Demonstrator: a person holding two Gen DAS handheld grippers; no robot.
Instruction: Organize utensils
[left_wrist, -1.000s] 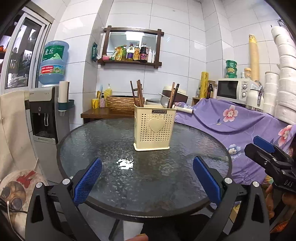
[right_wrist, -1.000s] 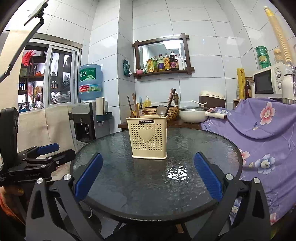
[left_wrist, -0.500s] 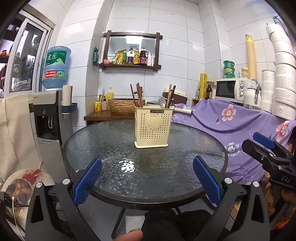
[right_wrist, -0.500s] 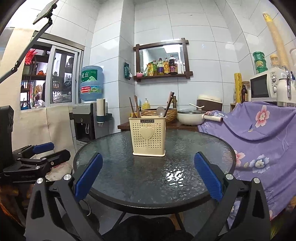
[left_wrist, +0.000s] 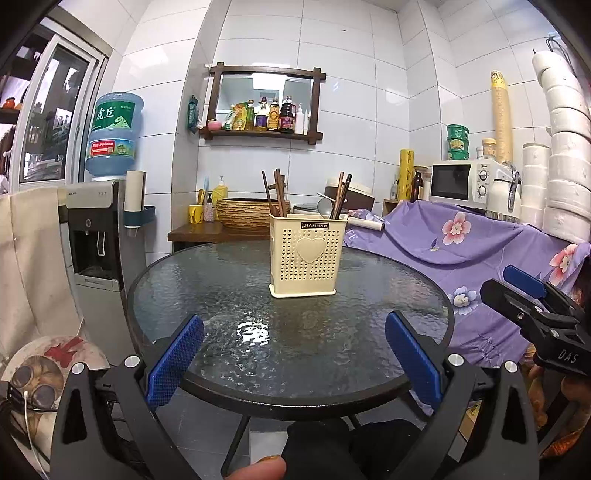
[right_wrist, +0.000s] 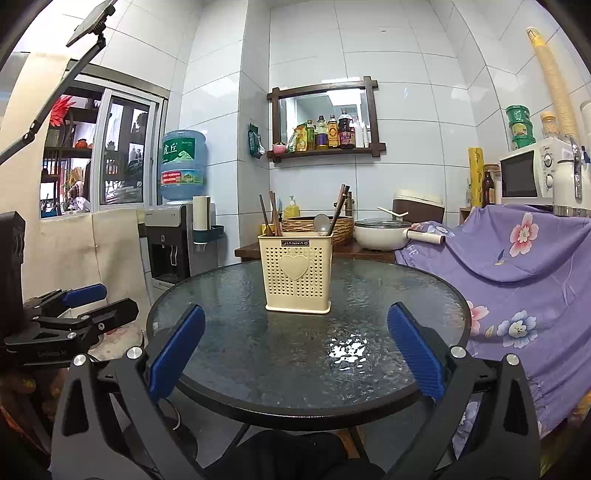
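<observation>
Left gripper (left_wrist: 293, 354) and right gripper (right_wrist: 295, 350) gape wide, empty.

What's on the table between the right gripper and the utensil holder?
Nothing: in the right wrist view only bare glass table with a light glare lies between the open right gripper and the utensil holder.

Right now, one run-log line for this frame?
left gripper: open, empty | right gripper: open, empty | utensil holder: upright on glass table, chopsticks and spoon inside | contact: none
</observation>
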